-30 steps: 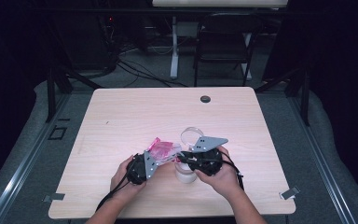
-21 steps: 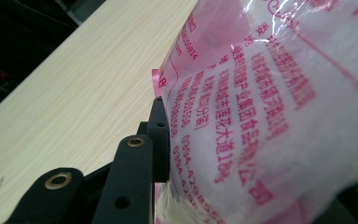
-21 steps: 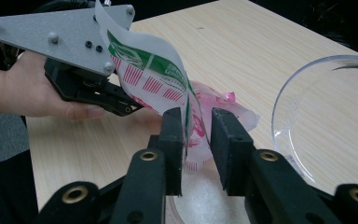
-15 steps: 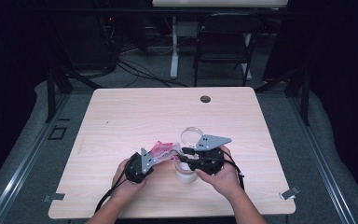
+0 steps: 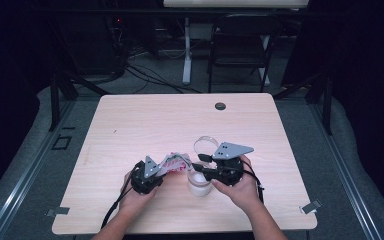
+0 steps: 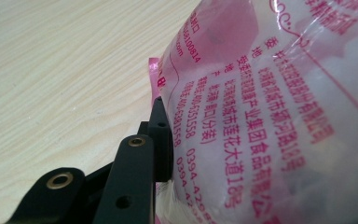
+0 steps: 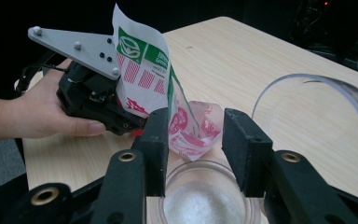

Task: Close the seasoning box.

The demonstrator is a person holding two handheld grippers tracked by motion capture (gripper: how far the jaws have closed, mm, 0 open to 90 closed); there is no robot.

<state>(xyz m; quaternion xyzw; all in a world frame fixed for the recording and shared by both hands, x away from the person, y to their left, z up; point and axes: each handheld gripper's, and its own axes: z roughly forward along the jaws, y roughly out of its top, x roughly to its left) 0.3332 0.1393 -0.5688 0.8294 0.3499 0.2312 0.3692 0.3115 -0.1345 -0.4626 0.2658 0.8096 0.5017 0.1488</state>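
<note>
One glass jar (image 7: 205, 200) w/ white grains is seen under the right gripper (image 7: 193, 140), jaws wide. One pink bag (image 6: 270, 116), at 9 o'clock of it, is pinched by the left gripper (image 5: 166, 167).

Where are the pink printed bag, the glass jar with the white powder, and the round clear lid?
pink printed bag (image 7: 193, 128), right gripper view, its open lower corner.
glass jar (image 7: 205, 200), right gripper view, white powder inside it.
round clear lid (image 5: 206, 145), high view, its rim on the table.

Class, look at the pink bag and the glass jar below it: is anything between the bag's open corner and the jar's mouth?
Nothing visible. The bag, held by the left gripper, hangs directly over the open jar.
</note>
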